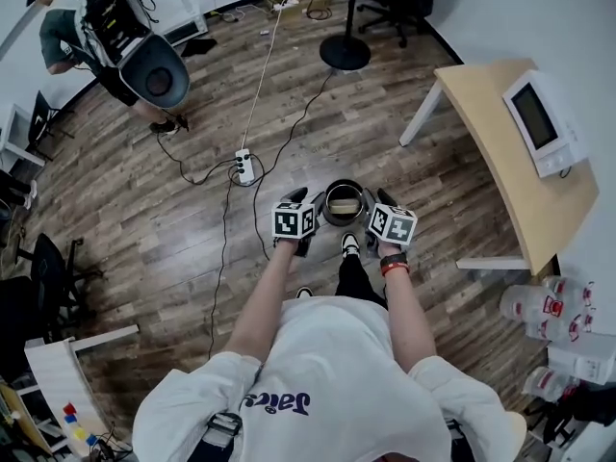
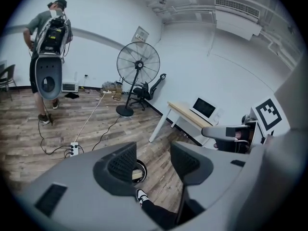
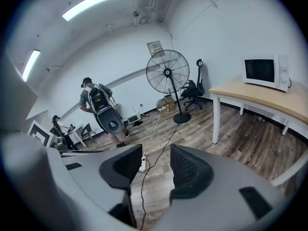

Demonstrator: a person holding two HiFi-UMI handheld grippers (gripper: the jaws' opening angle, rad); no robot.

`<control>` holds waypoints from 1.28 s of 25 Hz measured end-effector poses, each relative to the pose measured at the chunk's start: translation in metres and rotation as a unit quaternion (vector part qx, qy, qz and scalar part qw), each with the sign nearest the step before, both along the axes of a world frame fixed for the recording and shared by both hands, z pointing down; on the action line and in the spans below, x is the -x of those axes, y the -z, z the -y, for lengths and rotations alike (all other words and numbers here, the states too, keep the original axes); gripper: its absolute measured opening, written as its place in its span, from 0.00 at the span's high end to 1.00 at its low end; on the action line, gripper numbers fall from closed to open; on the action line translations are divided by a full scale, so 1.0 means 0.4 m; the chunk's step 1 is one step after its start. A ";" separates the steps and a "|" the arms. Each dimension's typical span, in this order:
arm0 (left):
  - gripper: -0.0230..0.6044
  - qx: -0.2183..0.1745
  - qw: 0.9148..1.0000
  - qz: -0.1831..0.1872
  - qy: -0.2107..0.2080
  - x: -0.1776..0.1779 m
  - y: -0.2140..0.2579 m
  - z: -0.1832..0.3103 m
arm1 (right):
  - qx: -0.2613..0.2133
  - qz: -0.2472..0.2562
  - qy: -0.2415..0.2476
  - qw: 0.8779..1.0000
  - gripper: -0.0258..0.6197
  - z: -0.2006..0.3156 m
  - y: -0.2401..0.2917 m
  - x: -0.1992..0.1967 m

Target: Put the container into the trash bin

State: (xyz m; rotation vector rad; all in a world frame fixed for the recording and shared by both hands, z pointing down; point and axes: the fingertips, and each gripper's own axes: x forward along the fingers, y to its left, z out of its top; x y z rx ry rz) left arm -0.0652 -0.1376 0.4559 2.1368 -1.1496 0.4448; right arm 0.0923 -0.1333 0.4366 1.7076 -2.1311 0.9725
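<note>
The black round trash bin (image 1: pixel 344 203) stands on the wood floor just ahead of my feet. A pale container (image 1: pixel 343 205) lies inside it. In the left gripper view the trash bin (image 2: pixel 139 173) and the container (image 2: pixel 136 175) show low between the jaws, far below them. My left gripper (image 1: pixel 296 198) hangs above the bin's left side, open and empty. On the bin's right side my right gripper (image 1: pixel 383 200) is held at the same height, also open and empty. The left gripper (image 2: pixel 155 161) and right gripper (image 3: pixel 156 166) both show bare pads.
A wooden table (image 1: pixel 500 138) with a white microwave (image 1: pixel 541 121) stands at the right. A fan base (image 1: pixel 345 52), a power strip (image 1: pixel 244 165) and cables lie ahead. A person with a backpack rig (image 1: pixel 106 37) stands far left. Clear plastic containers (image 1: pixel 558 316) sit at lower right.
</note>
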 end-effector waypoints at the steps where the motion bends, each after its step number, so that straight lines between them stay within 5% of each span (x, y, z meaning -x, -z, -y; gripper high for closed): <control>1: 0.59 -0.006 1.000 -0.001 -0.002 0.006 0.013 -0.004 | -0.006 0.000 -0.001 1.000 0.66 -0.003 0.013 0.006; 19: 0.69 -0.165 0.986 0.001 0.001 0.057 0.350 -0.013 | -0.124 -0.032 -0.004 0.992 0.74 -0.050 0.305 0.011; 32: 0.86 -0.232 0.973 0.001 0.003 0.051 0.500 -0.085 | -0.191 -0.053 -0.023 0.980 0.85 -0.126 0.454 -0.011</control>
